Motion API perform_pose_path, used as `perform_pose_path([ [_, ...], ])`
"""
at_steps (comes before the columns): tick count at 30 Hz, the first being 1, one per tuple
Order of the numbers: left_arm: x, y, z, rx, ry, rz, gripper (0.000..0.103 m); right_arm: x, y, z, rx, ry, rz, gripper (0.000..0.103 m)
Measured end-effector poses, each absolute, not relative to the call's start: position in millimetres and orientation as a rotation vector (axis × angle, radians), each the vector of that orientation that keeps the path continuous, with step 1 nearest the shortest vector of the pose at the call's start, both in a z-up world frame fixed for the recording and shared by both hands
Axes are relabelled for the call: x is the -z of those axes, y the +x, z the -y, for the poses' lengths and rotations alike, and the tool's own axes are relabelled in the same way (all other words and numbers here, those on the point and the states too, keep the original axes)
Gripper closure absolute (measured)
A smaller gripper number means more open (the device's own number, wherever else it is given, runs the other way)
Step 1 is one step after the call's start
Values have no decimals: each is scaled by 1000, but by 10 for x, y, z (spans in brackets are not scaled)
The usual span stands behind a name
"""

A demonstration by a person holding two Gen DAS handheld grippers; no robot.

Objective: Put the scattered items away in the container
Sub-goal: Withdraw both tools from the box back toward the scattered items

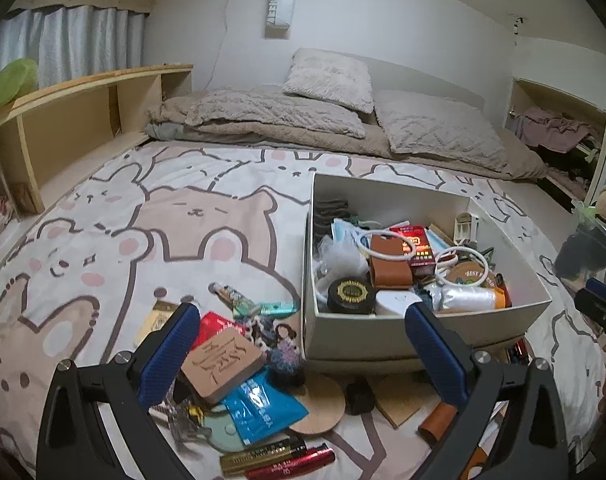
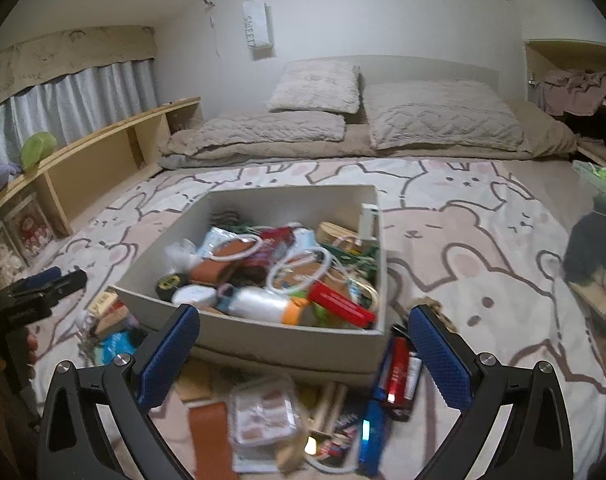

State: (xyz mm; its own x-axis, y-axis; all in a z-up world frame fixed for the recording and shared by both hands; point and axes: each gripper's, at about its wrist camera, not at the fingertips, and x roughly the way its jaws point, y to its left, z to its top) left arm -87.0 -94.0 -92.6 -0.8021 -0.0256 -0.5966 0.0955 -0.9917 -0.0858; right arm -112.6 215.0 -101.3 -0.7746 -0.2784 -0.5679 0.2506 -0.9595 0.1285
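A white open box (image 1: 423,336) stands on the bed, part full of small items; it also shows in the right wrist view (image 2: 263,338). My left gripper (image 1: 303,320) is open and empty, above loose items left of the box: a carved wooden block (image 1: 223,362), a blue packet (image 1: 263,406), a round wooden coaster (image 1: 323,408). My right gripper (image 2: 303,320) is open and empty, above items at the box's near side: a clear plastic case (image 2: 263,412), a red battery pack (image 2: 397,376), a blue lighter (image 2: 369,436), a brown leather piece (image 2: 209,436).
The bear-print bed cover (image 1: 183,216) stretches to the pillows (image 1: 331,78) at the back. A wooden shelf (image 1: 75,120) runs along the left. Dark clutter (image 2: 591,248) lies at the right bed edge. Tubes (image 1: 279,458) lie at the near edge.
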Motion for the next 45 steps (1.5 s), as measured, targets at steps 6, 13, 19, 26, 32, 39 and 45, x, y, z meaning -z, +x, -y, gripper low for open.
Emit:
perform_pose_path([
  [6, 1097, -818, 940, 2894, 1001, -210, 0, 1213, -1084, -2367, 2747, 939, 32, 0],
  [13, 1274, -747, 956, 2845, 1032, -229, 0, 1460, -1074, -2563, 2762, 1016, 1, 0],
  [19, 1418, -631, 1000, 2816, 1051, -281, 0, 1693, -1085, -2649, 2743, 1095, -41, 0],
  [26, 1607, -521, 1041, 2749, 1103, -277, 0, 1939, -1062, -2671, 2715, 1172, -72, 0],
  [32, 1798, -461, 1098, 2679, 1190, -302, 0, 2109, -1038, -2651, 2687, 1233, -123, 0],
  [39, 2062, -468, 1103, 2603, 1297, -299, 0, 2306, -1030, -2595, 2646, 1311, -180, 0],
  [45, 2179, -501, 1116, 2567, 1334, -293, 0, 2364, -1055, -2672, 2689, 1358, -197, 0],
])
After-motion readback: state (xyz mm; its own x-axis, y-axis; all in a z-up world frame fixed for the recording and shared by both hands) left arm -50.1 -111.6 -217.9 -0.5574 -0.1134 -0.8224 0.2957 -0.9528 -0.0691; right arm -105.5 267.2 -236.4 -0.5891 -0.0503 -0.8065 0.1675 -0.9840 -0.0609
